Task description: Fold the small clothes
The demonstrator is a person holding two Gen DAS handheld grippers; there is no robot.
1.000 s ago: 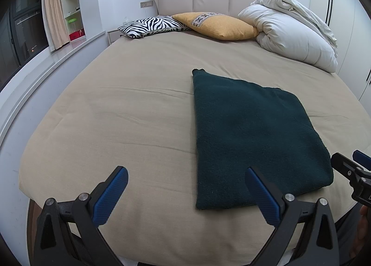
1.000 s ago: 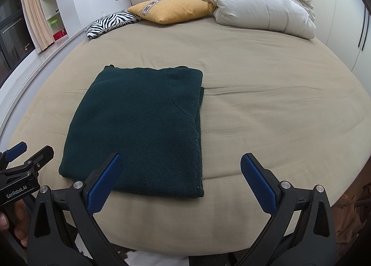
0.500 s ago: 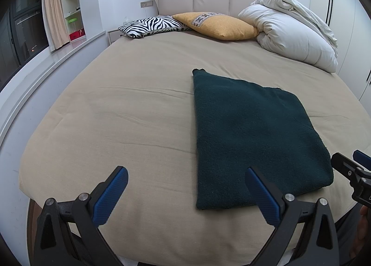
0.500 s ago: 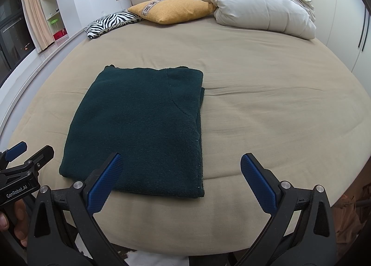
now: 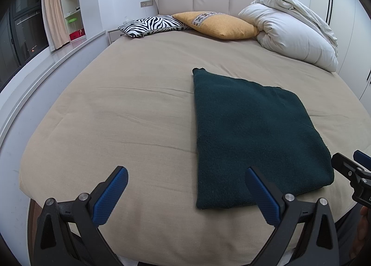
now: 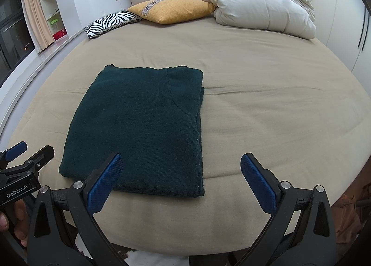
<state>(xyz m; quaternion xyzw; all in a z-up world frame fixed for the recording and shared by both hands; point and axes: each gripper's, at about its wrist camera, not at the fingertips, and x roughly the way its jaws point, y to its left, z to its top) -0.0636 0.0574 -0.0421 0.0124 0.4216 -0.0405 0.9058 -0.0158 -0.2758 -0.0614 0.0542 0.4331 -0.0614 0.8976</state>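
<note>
A dark green knit garment (image 5: 252,136) (image 6: 141,127) lies folded into a neat rectangle on the beige bed (image 5: 129,108) (image 6: 266,103), close to its near edge. My left gripper (image 5: 185,180) hovers open over the bed's near edge, its right finger in front of the garment's near-left corner, nothing between the fingers. My right gripper (image 6: 179,171) is open too, its left finger over the garment's near edge, holding nothing. Each gripper shows at the margin of the other's view, with a hand on its handle.
At the headboard lie a zebra-print pillow (image 5: 150,25) (image 6: 109,22), a mustard cushion (image 5: 218,23) (image 6: 174,8) and a bundled white duvet (image 5: 294,34) (image 6: 262,8). A curved ledge (image 5: 41,62) and shelves stand left. Wardrobe doors (image 5: 343,11) stand right.
</note>
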